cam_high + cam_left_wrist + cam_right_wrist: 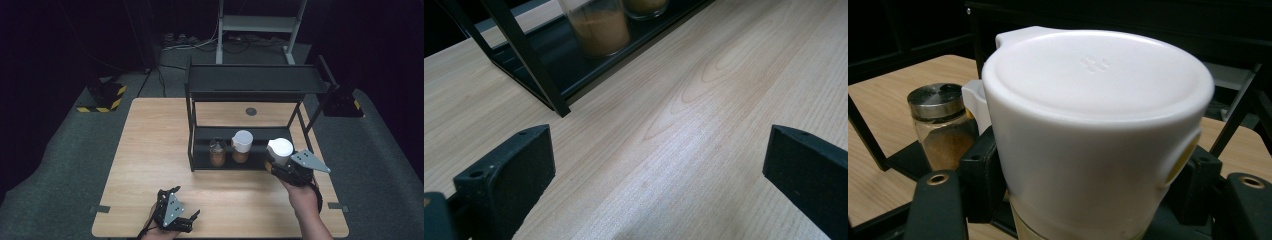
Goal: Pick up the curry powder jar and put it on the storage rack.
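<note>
A jar with a wide white lid [280,149] is held in my right gripper [278,163], which is shut on it at the right front corner of the black two-tier shelf [250,80]. In the right gripper view the white-lidded jar [1098,125] sits between the black fingers [980,175]. On the lower tier stand a small jar of brown powder with a metal lid [217,152] and another white-lidded jar [242,146]. My left gripper [186,201] rests open near the table's front edge; the left gripper view has bare wood between its wide-apart jaws [659,170].
The shelf stands at the back middle of the wooden table [150,150], its black legs [531,65] reaching the wood. A round grommet [251,111] lies behind it. On the floor are a yellow-and-black striped base [104,96] and a metal stand [257,25].
</note>
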Demonstrator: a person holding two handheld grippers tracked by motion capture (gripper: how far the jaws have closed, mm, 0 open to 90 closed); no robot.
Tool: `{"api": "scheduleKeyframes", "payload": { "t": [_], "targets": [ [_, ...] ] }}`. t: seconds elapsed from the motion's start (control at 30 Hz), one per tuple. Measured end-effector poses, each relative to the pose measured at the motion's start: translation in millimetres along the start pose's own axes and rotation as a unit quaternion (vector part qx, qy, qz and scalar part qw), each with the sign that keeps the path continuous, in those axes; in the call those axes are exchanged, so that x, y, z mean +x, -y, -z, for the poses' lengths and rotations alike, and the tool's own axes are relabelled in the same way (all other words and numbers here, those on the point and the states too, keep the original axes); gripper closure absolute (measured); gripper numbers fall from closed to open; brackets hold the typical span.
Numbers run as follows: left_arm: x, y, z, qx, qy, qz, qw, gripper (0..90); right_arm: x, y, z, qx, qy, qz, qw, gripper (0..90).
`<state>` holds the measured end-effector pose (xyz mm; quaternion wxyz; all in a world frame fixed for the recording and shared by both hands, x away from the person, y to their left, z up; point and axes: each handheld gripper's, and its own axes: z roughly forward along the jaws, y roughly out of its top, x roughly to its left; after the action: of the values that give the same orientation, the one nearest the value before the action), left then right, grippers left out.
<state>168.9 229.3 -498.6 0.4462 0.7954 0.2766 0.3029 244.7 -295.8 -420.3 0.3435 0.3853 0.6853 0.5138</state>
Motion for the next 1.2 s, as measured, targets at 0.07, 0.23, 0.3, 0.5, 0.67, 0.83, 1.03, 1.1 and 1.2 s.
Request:
{"api": "scheduleKeyframes", "payload": {
  "t": [0.07,0.23,0.3,0.5,0.67,0.83,1.03,1.1,1.2],
  "targets": [
    [-0.2,-0.2,-0.1,0.001,0.000,-0.001,1.0000,0.6,0.6,-0.8,-3.5,0.000,0.002,0.002,1.0000,30.3],
    [-0.5,0.0,0.0,0.000,0.000,-0.002,1.0000,0.6,-0.7,-2.1,-10.3,0.001,0.004,-0.004,1.0000,30.3],
    [-0.5,0.0,0.1,0.000,0.000,-0.002,1.0000,0.6,-1.2,-2.3,-13.0,0.002,0.004,-0.004,1.0000,30.3],
    [-0.5,0.2,0.2,-0.001,0.000,-0.001,1.0000,0.6,-2.7,-2.9,-20.4,0.004,0.006,-0.004,1.0000,30.3],
    [-0.6,0.4,0.2,-0.001,0.000,-0.001,1.0000,0.6,-4.2,-3.7,-26.4,0.006,0.008,-0.007,0.9999,30.3],
    [-0.2,0.4,0.2,-0.001,0.000,-0.001,1.0000,0.6,-5.2,-3.7,-33.1,0.009,0.010,-0.010,0.9999,30.3],
    [-0.6,0.3,0.4,-0.001,0.000,-0.002,1.0000,0.6,-6.3,-2.5,-40.9,0.012,0.012,-0.009,0.9998,30.3],
    [-0.6,0.4,0.5,-0.001,0.000,-0.002,1.0000,0.6,-7.0,-1.6,-42.7,0.013,0.013,-0.010,0.9998,30.3],
    [-0.5,0.5,0.7,-0.001,0.000,-0.002,1.0000,0.6,-8.4,-0.3,-46.3,0.016,0.014,-0.009,0.9997,30.3]
  ]
}}
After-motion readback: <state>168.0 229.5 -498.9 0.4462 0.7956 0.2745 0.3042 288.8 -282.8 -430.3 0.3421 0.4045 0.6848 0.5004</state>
